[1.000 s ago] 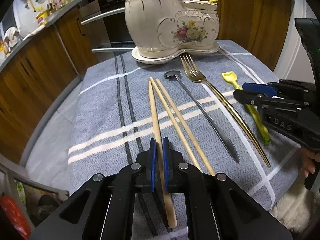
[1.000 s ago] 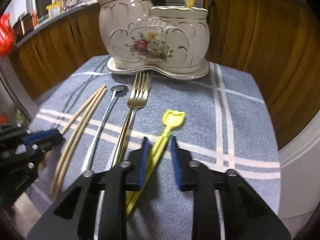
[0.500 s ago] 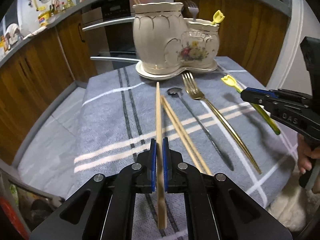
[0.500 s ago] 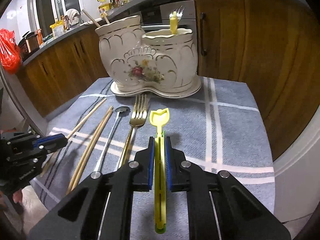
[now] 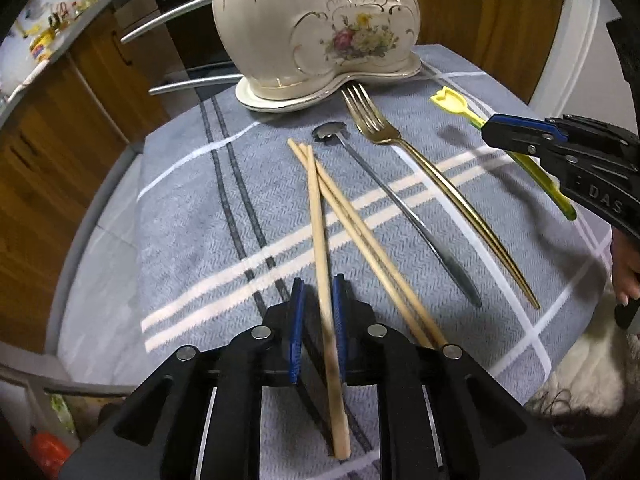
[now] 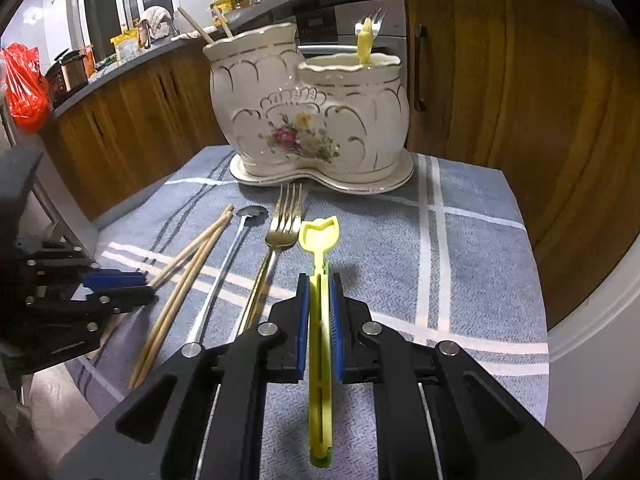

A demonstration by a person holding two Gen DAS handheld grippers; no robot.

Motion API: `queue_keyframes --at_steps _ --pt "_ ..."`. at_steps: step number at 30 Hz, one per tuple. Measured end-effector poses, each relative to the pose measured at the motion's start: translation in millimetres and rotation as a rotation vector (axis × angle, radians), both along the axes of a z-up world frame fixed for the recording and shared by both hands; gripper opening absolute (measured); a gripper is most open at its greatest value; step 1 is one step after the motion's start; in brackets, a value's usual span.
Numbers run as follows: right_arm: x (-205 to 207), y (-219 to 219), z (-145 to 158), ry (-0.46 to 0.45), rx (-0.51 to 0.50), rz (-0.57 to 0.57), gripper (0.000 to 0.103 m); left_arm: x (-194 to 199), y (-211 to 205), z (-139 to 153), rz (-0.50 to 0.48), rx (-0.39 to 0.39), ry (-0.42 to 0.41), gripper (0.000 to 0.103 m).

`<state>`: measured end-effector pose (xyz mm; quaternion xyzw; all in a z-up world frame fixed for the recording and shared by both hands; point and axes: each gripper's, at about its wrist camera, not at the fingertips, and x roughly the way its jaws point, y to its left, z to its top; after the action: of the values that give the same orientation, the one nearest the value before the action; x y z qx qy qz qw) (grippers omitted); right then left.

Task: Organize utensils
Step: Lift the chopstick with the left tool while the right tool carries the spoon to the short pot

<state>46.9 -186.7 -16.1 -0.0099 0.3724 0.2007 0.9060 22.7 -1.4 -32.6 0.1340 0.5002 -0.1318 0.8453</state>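
Observation:
My left gripper [image 5: 318,300] is open, its blue pads apart on either side of a wooden chopstick [image 5: 320,224] that lies on the grey cloth [image 5: 192,216]. Two more chopsticks [image 5: 360,236], a dark spoon [image 5: 384,196] and a gold fork [image 5: 424,160] lie to its right. My right gripper [image 6: 320,296] is shut on a yellow plastic utensil [image 6: 319,240] and holds it above the cloth; it also shows in the left wrist view [image 5: 516,132]. The white floral ceramic holder [image 6: 308,116] stands at the back with chopsticks, a fork and a yellow utensil in it.
Wooden cabinets [image 6: 512,80] stand behind and to the right of the table. The cloth's right edge [image 6: 536,280] drops off near a white rim. An oven with metal handles [image 5: 176,44] is behind the holder on the left.
My left gripper has opened and the chopstick it held up now lies on the cloth, angled across the other two. My right gripper stays shut on the yellow utensil, raised a little.

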Motion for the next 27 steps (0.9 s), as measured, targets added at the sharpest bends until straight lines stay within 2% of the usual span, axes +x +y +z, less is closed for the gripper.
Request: queue_keyframes --at_steps 4,10,14,20,27 --pt "-2 -7 6 -0.018 0.038 -0.001 0.010 0 2 0 0.010 -0.010 -0.027 0.007" --pt "-5 -21 19 -0.069 0.127 -0.011 0.010 -9 11 28 0.020 -0.087 -0.166 0.007" --pt "-9 -26 33 -0.151 0.184 -0.033 0.010 -13 12 53 0.014 -0.180 -0.281 0.007" --pt "-3 -31 62 -0.277 0.260 -0.065 0.010 -11 2 74 -0.021 -0.253 -0.383 0.007" --pt "26 -39 100 -0.381 0.348 -0.099 0.010 7 -1 94 -0.029 -0.314 -0.454 0.007"
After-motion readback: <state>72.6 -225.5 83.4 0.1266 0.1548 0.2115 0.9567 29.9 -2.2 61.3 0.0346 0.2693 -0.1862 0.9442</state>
